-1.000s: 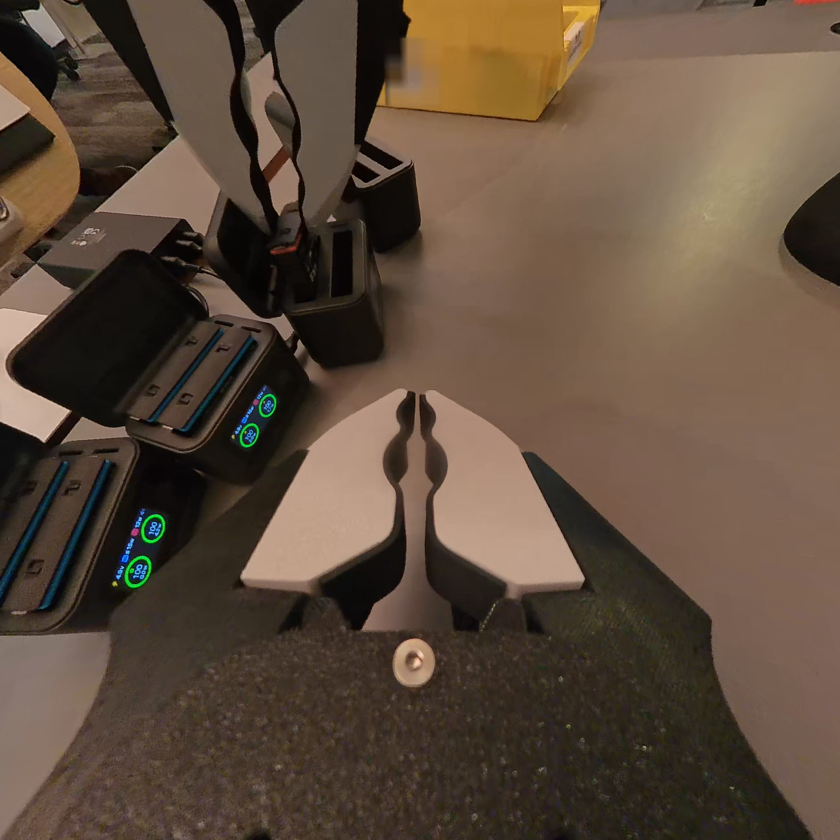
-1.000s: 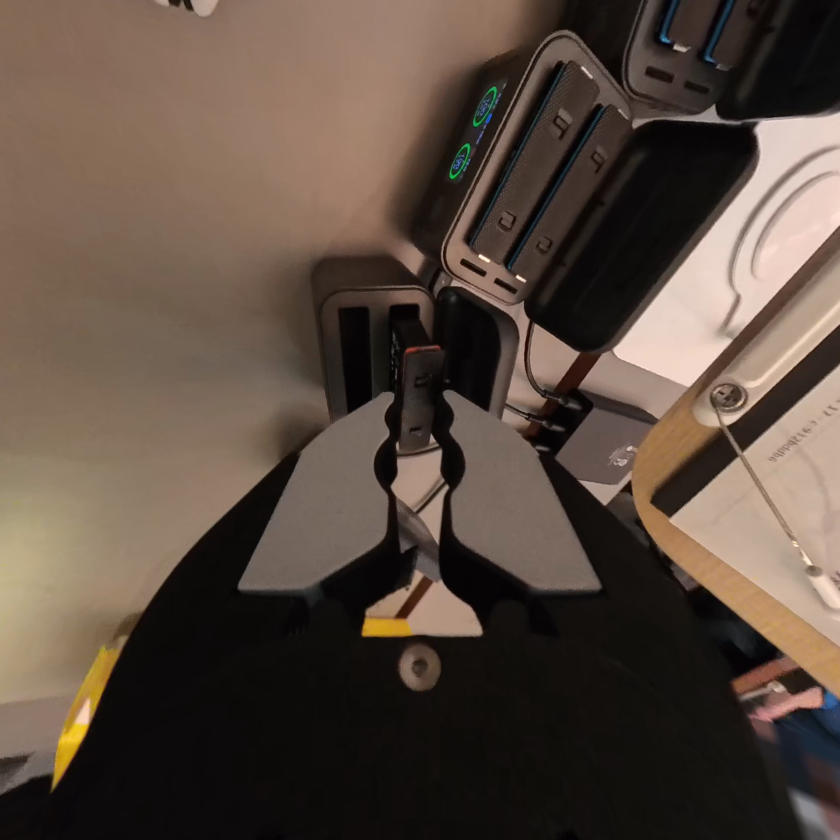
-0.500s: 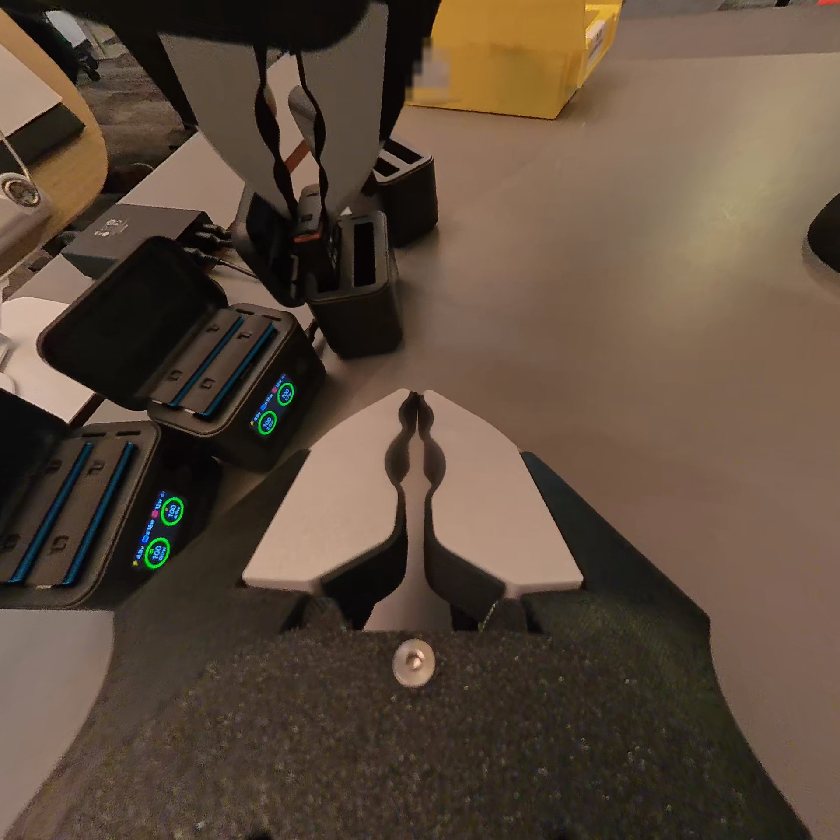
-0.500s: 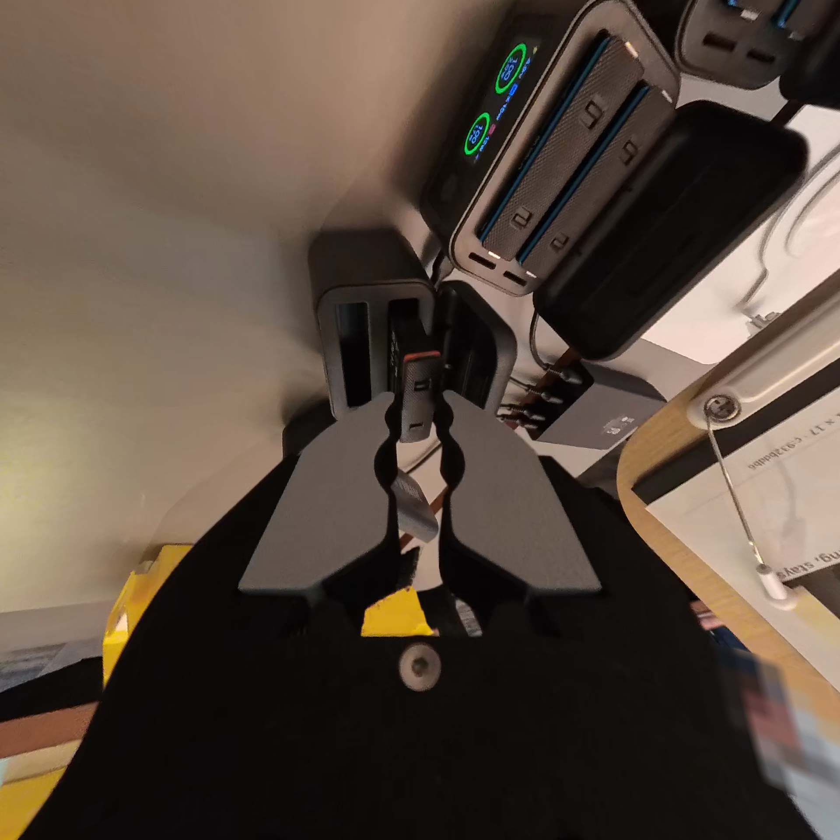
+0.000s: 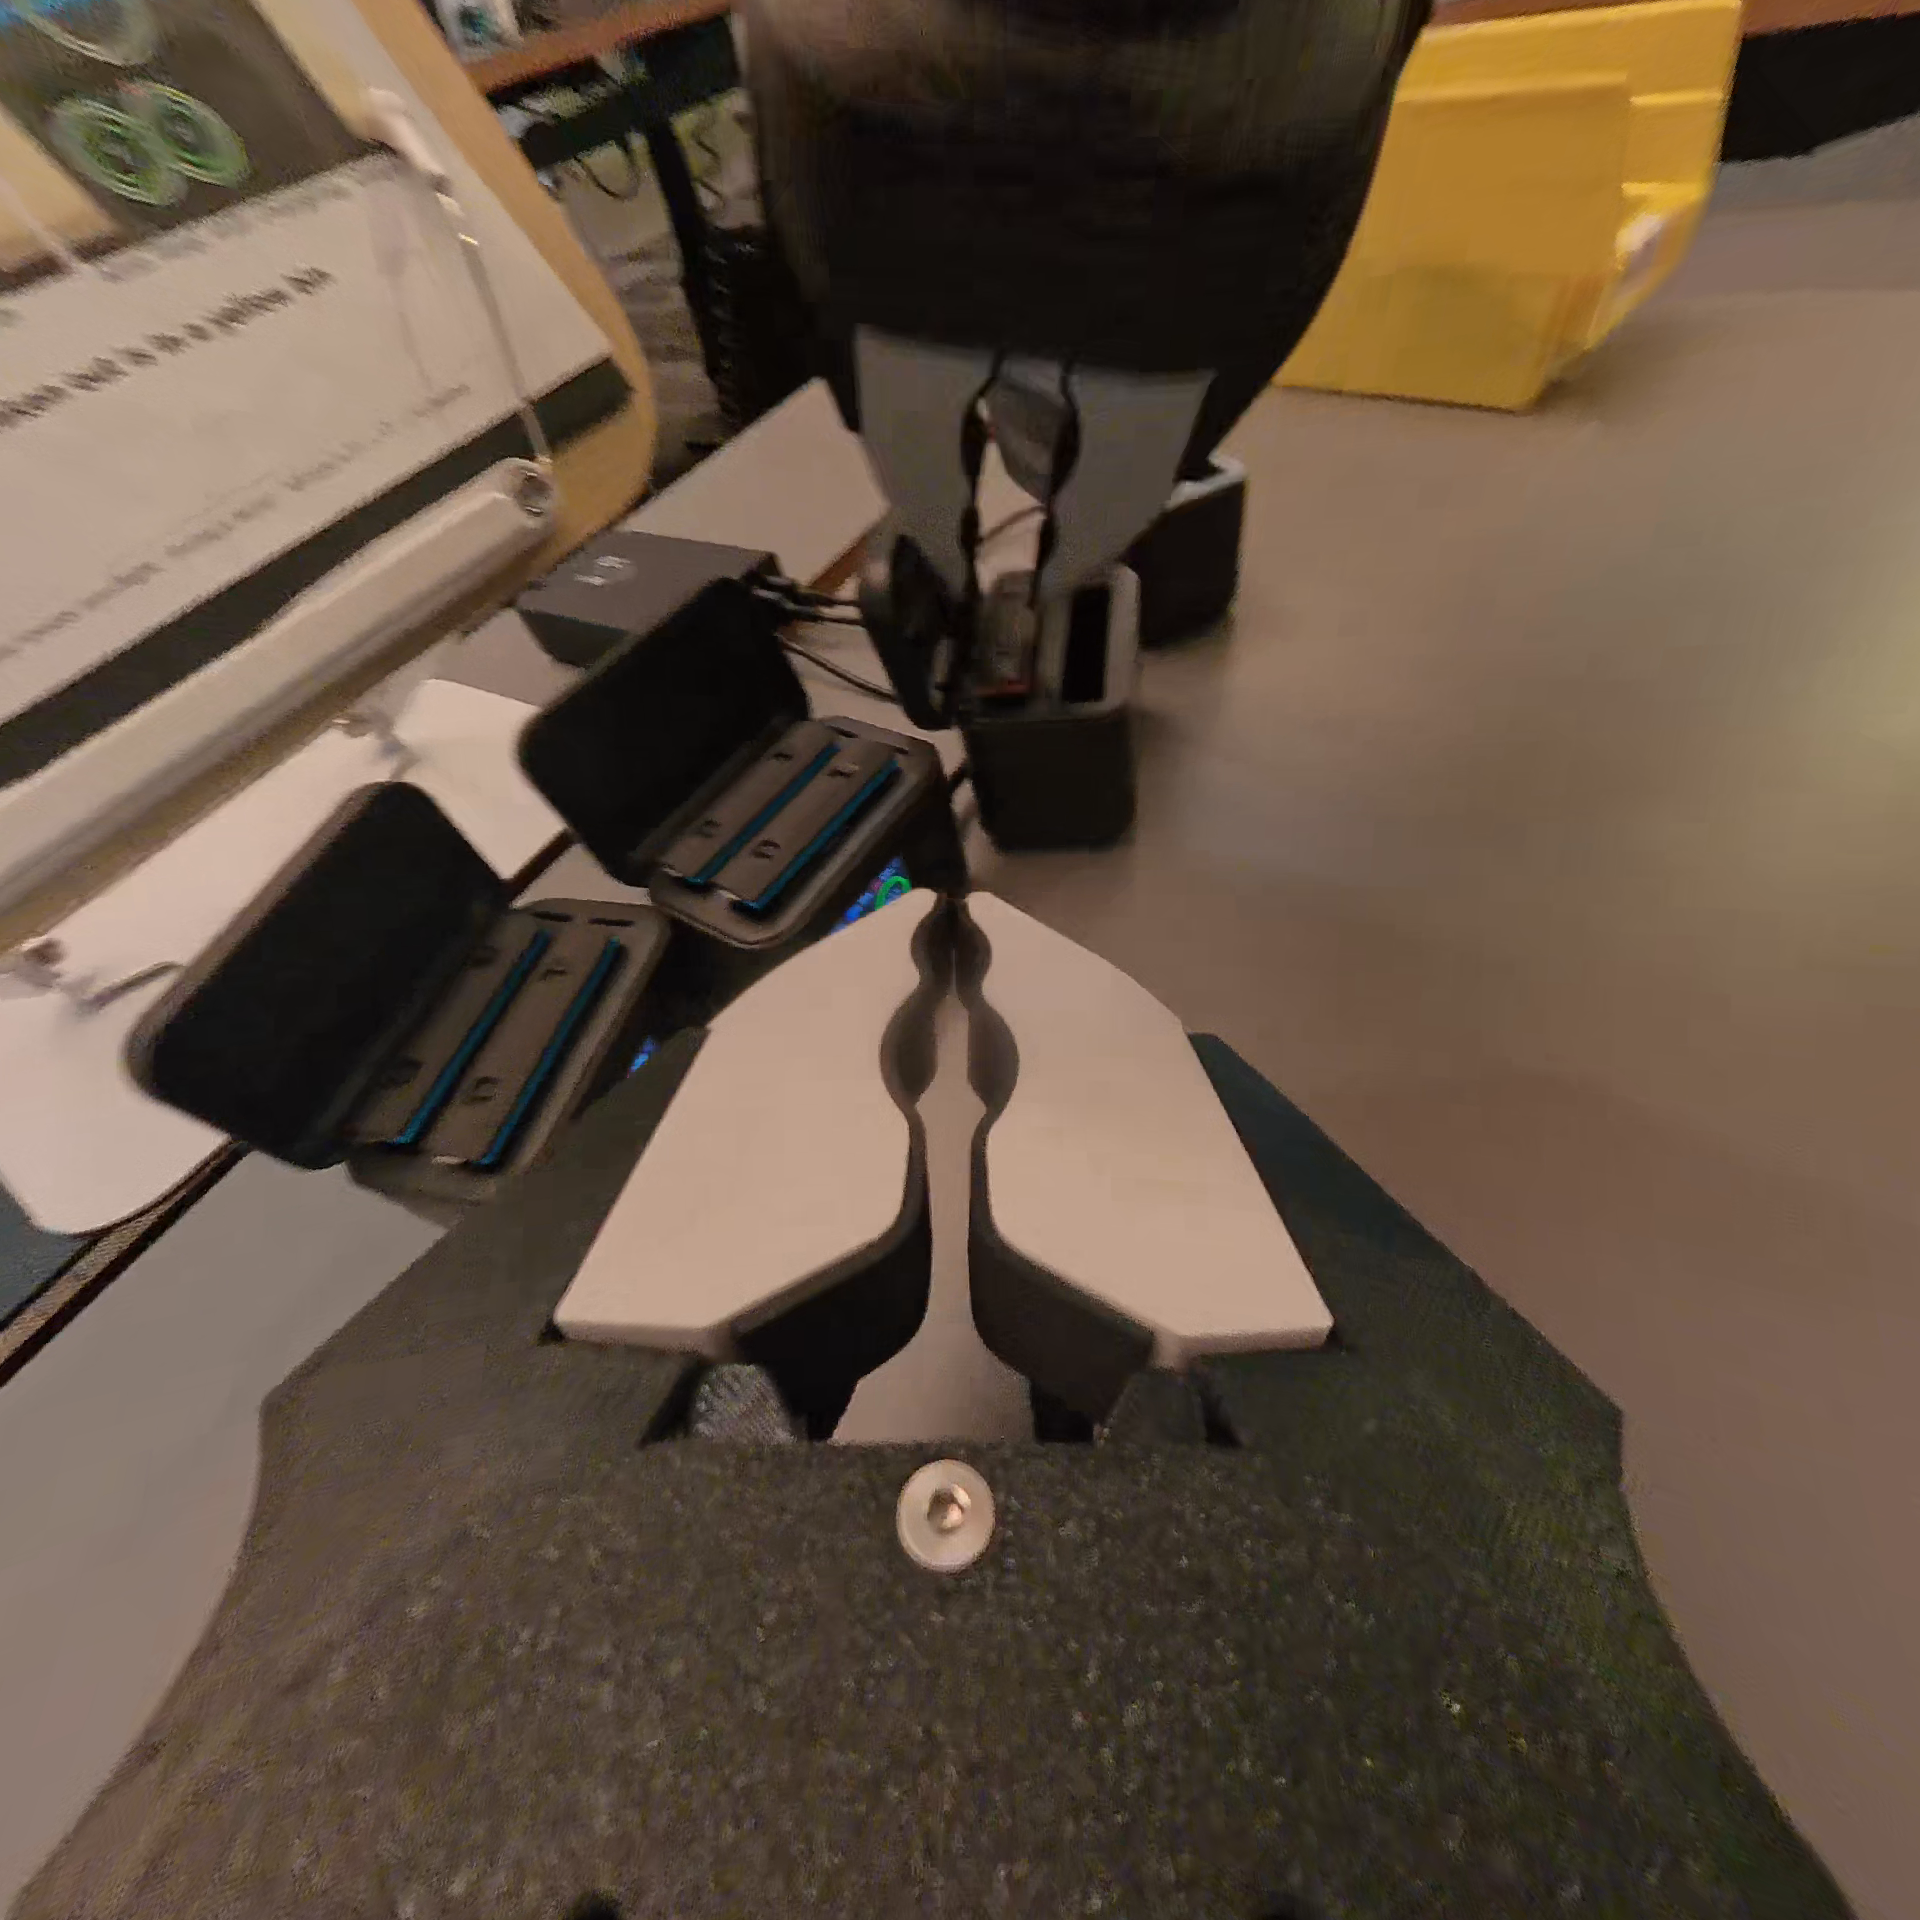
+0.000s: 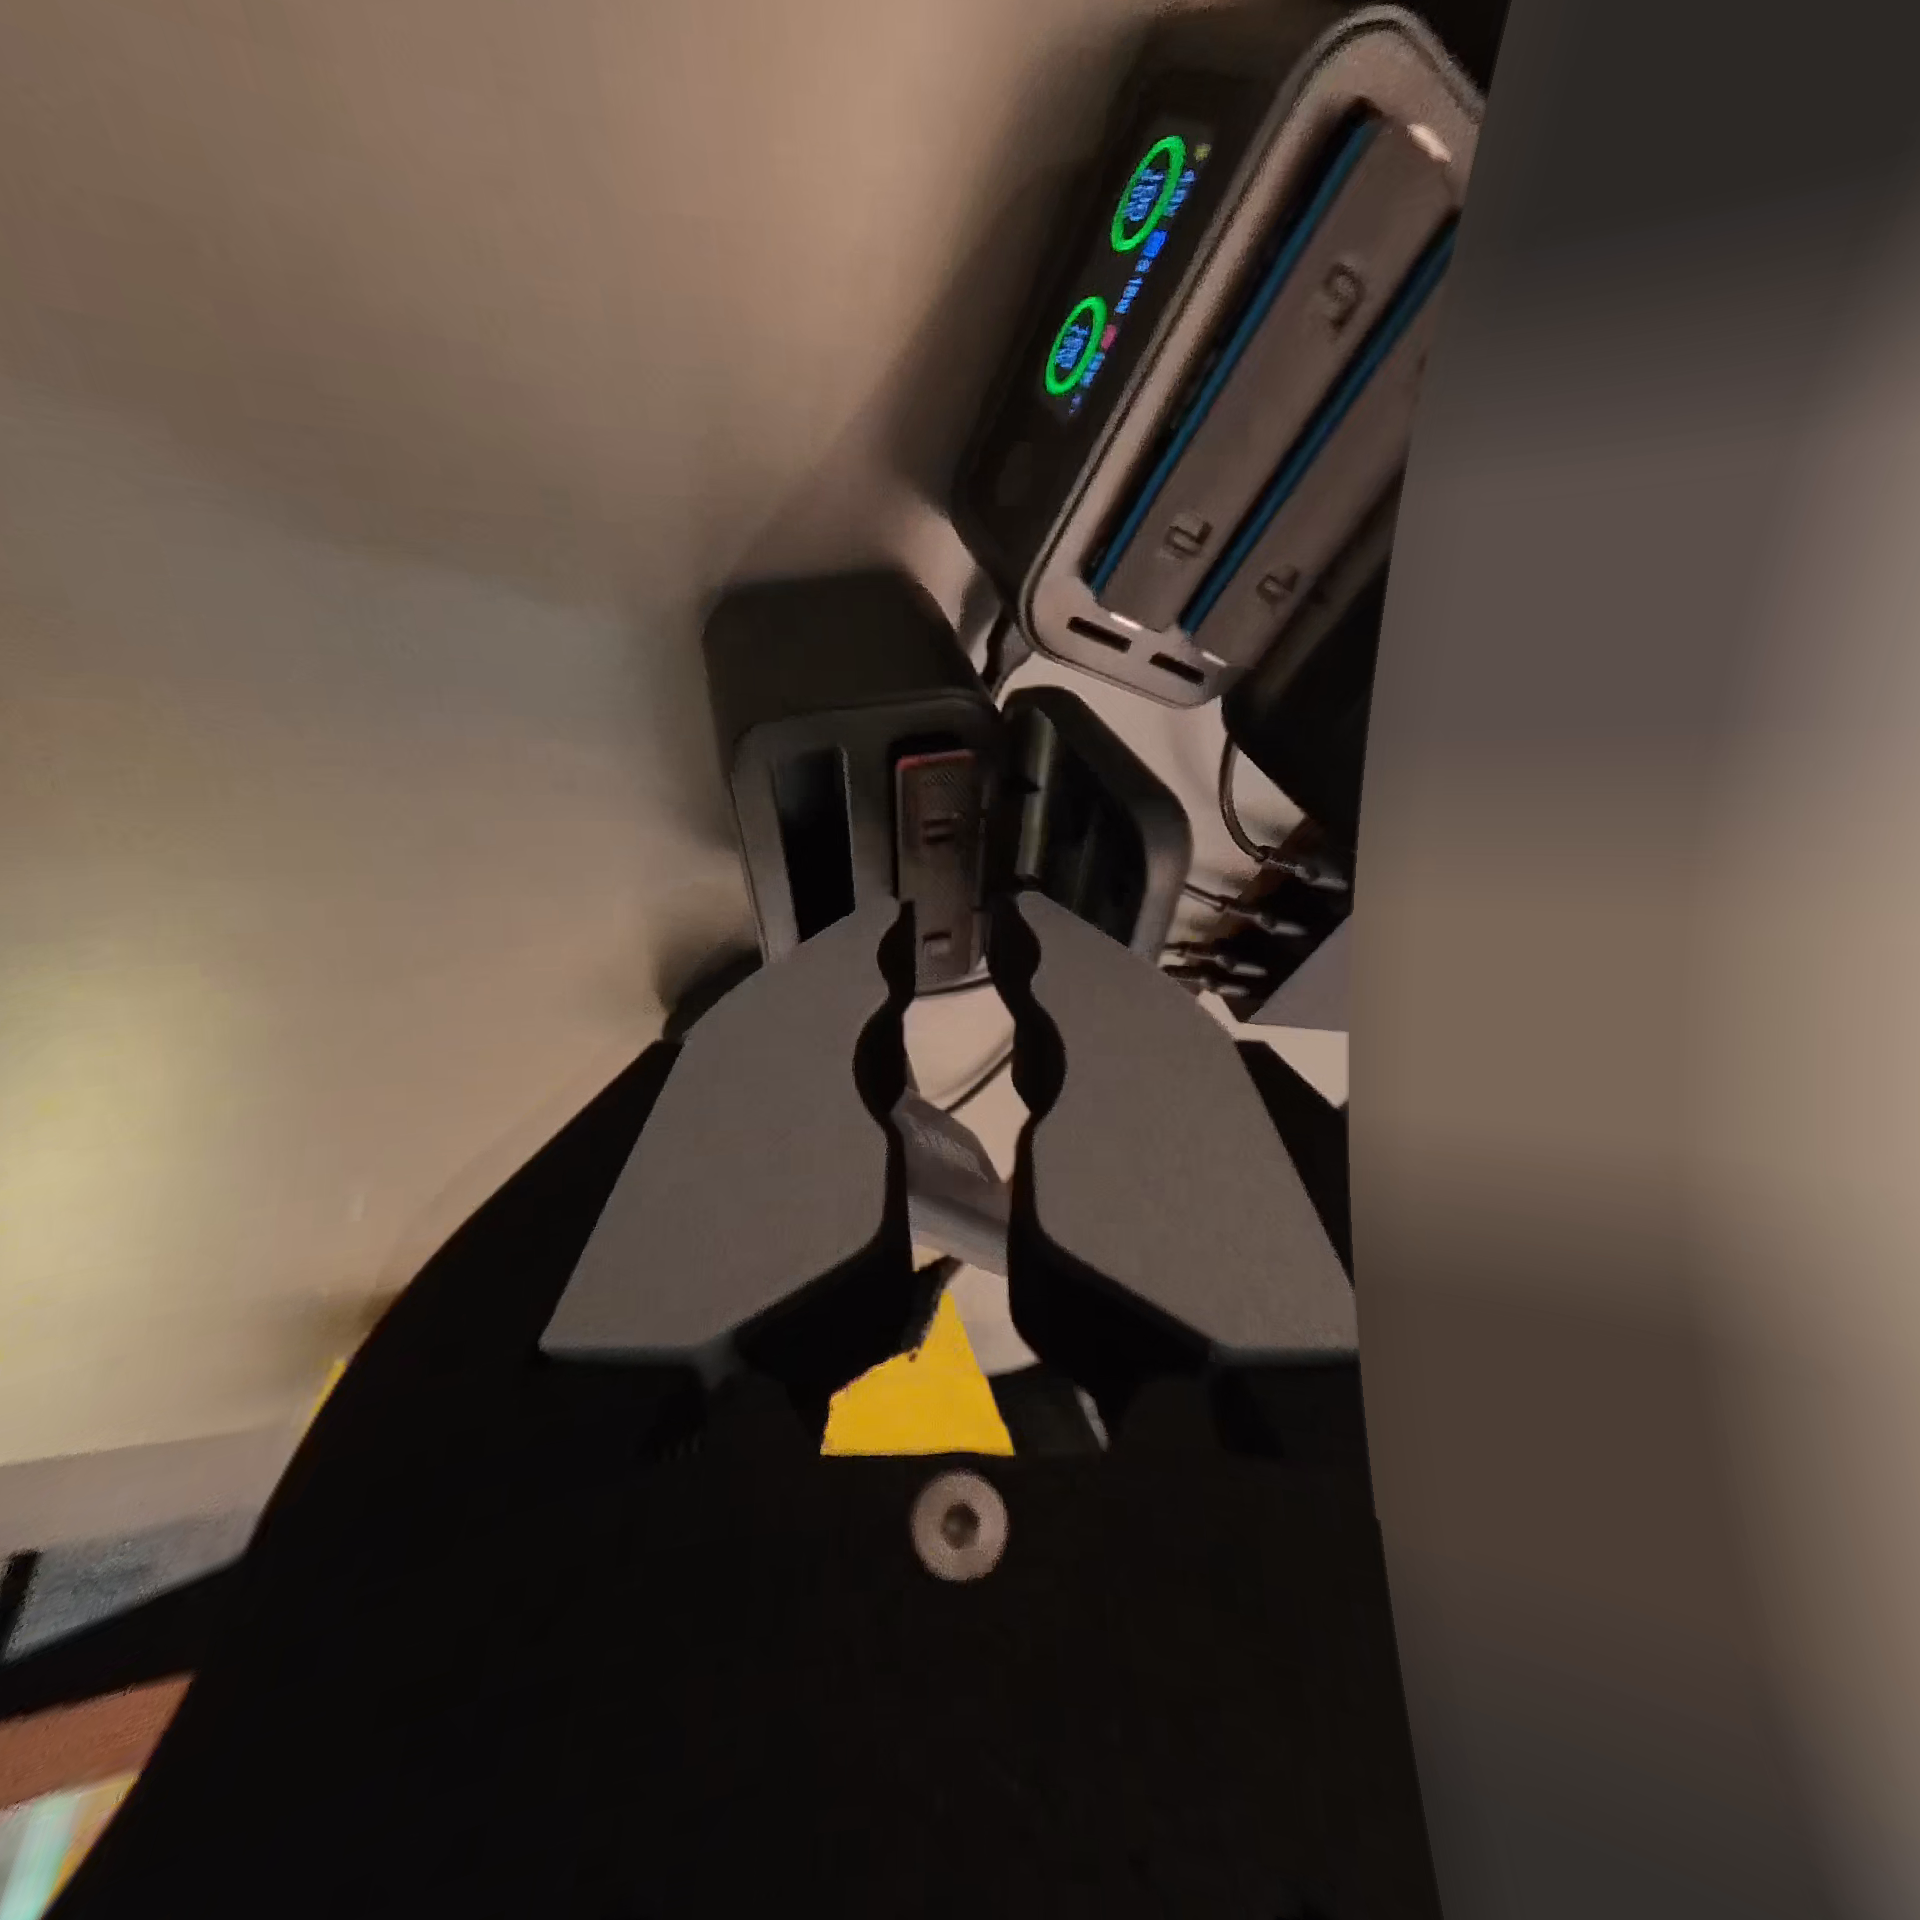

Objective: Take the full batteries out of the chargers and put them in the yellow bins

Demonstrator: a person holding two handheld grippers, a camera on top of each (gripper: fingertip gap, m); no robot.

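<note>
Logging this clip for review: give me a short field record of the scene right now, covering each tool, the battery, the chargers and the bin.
left tool: shut, empty, hovering above the table
right tool: shut on the battery
battery: black with a red end, partly inside the right slot of the small charger
small charger: lid open, left slot empty
display chargers: two, lids open, two blue-edged batteries in each; green rings lit on the nearer one's screen in the right wrist view
yellow bin: far side of the table, contents not visible
</note>
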